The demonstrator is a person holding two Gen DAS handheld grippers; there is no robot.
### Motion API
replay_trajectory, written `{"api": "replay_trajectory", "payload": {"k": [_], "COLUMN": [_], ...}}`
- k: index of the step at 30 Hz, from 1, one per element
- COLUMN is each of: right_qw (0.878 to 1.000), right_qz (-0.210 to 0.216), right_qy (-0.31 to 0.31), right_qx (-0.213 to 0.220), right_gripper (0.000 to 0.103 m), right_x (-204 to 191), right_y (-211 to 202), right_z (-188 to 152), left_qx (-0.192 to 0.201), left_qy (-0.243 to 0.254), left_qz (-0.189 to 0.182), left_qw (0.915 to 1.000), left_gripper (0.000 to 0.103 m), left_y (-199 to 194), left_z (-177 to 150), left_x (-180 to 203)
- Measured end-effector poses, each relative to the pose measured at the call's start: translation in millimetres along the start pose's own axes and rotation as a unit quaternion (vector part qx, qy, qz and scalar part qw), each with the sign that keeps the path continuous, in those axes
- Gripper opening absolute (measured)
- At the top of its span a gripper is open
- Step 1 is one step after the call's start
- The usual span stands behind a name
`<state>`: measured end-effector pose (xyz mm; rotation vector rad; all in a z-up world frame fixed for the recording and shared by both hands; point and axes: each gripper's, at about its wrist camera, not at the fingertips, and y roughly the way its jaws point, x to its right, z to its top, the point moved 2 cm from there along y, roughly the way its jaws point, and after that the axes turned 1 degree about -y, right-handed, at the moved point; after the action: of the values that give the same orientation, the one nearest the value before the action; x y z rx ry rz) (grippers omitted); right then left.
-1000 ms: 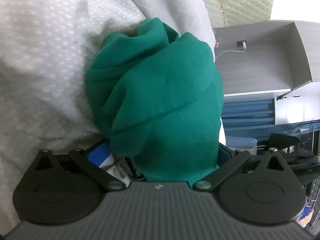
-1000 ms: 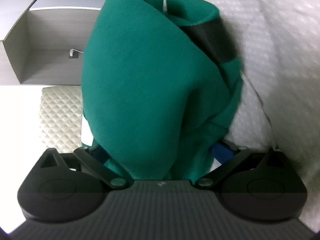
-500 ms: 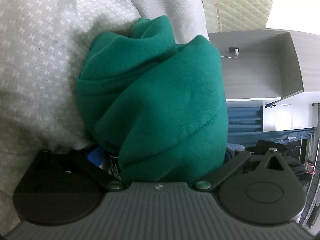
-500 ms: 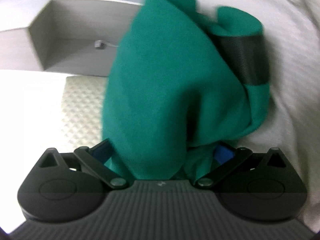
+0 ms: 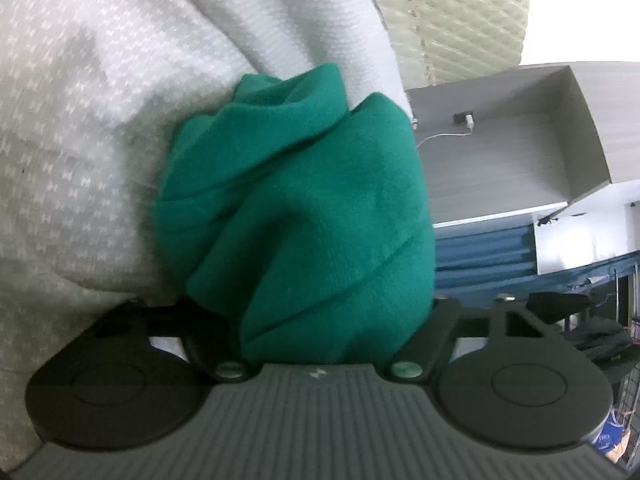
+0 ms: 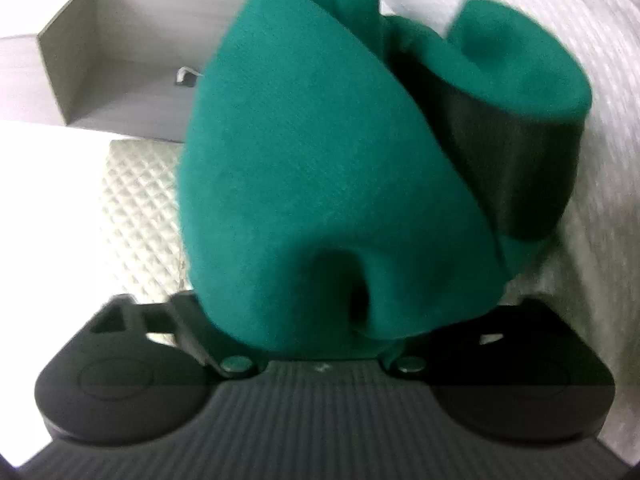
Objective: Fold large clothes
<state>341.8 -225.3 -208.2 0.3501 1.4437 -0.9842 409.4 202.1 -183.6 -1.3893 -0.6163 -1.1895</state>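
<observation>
Both grippers, left gripper and right gripper, have just been closing, bunched green garment between their jaws; whether they clamp it I cannot tell. Pinch firmly, lift evenly off the white bedding.

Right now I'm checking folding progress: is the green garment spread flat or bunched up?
Bunched up. The green garment sits in thick, rolled folds against the white bedding, not flat.

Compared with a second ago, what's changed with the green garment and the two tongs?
Both sets of tongs have just been closing on the bunched green garment, which fills the gap between each pair; their fingers are hidden under the cloth. In the right wrist view the bundle now looms larger and is blurred, with its black band swung lower right. Unchanged: the white bedding behind and the grey shelf.
</observation>
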Motion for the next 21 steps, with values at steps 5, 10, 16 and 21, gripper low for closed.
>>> {"api": "replay_trajectory", "payload": {"k": [5, 10, 16, 21], "right_qw": [0.998, 0.994, 0.987, 0.985], "right_qz": [0.012, 0.029, 0.052, 0.056], "right_qy": [-0.063, -0.102, -0.143, -0.156], "right_qx": [0.014, 0.029, 0.045, 0.049], "right_gripper": [0.045, 0.027, 0.02, 0.017], "right_x": [-12, -26, -42, -49], "right_y": [-31, -65, -107, -140], "right_z": [-3, -14, -37, -58], "left_qx": [0.004, 0.006, 0.006, 0.007], "left_qy": [0.034, 0.06, 0.082, 0.113], "left_qz": [-0.016, -0.041, -0.08, -0.104], "left_qw": [0.9993, 0.9973, 0.9934, 0.9882], "left_gripper": [0.053, 0.051, 0.05, 0.05], "left_y": [-7, -26, -62, -93], "left_z": [-1, -7, -16, -28], "left_x": [17, 27, 37, 50]}}
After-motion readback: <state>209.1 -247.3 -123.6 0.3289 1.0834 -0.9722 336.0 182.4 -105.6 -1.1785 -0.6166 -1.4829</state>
